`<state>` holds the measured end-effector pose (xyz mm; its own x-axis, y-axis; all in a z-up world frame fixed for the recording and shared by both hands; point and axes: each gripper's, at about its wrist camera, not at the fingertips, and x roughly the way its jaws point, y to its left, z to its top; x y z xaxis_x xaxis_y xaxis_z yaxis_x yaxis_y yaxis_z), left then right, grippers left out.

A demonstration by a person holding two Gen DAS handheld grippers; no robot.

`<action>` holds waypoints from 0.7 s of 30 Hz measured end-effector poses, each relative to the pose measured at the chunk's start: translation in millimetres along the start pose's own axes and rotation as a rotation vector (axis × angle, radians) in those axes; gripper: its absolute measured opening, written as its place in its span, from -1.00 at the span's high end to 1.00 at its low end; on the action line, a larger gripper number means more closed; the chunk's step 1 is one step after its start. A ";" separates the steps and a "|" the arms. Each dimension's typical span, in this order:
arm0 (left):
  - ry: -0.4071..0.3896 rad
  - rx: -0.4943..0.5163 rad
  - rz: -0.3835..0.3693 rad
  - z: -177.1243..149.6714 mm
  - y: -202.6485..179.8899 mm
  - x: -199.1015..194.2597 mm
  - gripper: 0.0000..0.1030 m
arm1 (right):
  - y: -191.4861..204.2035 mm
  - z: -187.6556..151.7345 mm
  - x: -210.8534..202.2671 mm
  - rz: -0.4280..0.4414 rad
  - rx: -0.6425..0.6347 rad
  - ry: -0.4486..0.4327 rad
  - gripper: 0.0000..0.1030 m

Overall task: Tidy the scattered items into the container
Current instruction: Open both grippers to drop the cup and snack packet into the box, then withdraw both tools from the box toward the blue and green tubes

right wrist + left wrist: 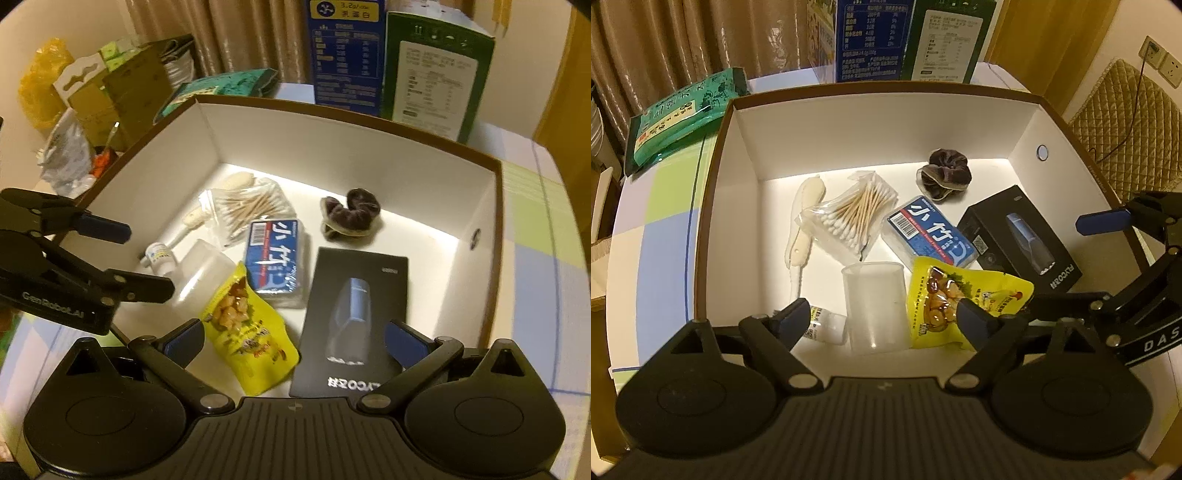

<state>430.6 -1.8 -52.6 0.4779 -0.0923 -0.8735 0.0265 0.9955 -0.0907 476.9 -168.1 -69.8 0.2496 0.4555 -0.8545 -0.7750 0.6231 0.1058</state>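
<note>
A white box with a brown rim [886,92] [495,206] holds a clear plastic cup [873,306], a yellow snack pouch [953,299] [247,328], a blue toothpick pack [931,230] [275,254], a bag of cotton swabs [849,218] [247,206], a black shaver box [1019,236] [354,317], a brown scrunchie [943,171] [351,214], a small white bottle [827,325] [160,256] and a cream tool [805,221]. My left gripper [882,319] is open and empty above the cup. My right gripper [295,336] is open and empty above the pouch and shaver box.
A green packet [683,114] lies on the checked tablecloth left of the box. Blue [871,40] and green [945,40] cartons stand behind it. Cardboard boxes and bags [92,96] crowd the far left. A quilted chair [1126,122] is at right.
</note>
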 end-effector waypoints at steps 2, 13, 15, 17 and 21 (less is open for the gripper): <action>-0.003 0.001 0.001 -0.8 -1.7 -3.5 -0.63 | 1.3 -1.9 -4.4 -0.006 0.002 -0.006 -0.96; -0.052 -0.001 0.011 -11.6 -9.6 -33.3 -0.66 | 11.9 -14.6 -33.8 -0.001 0.037 -0.060 -0.96; -0.064 -0.002 0.015 -15.8 -11.1 -39.9 -0.66 | 13.9 -17.9 -39.7 0.003 0.040 -0.071 -0.96; -0.074 -0.008 0.017 -21.2 -11.5 -46.9 -0.66 | 16.3 -21.6 -45.3 0.007 0.043 -0.080 -0.96; -0.094 -0.016 0.027 -31.6 -12.7 -59.3 -0.66 | 22.6 -29.3 -57.8 0.011 0.038 -0.100 -0.96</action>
<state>374.1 -9.6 -14.8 0.5583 -0.0623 -0.8273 -0.0016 0.9971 -0.0761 427.9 -199.0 -33.0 0.2992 0.5223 -0.7985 -0.7557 0.6406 0.1358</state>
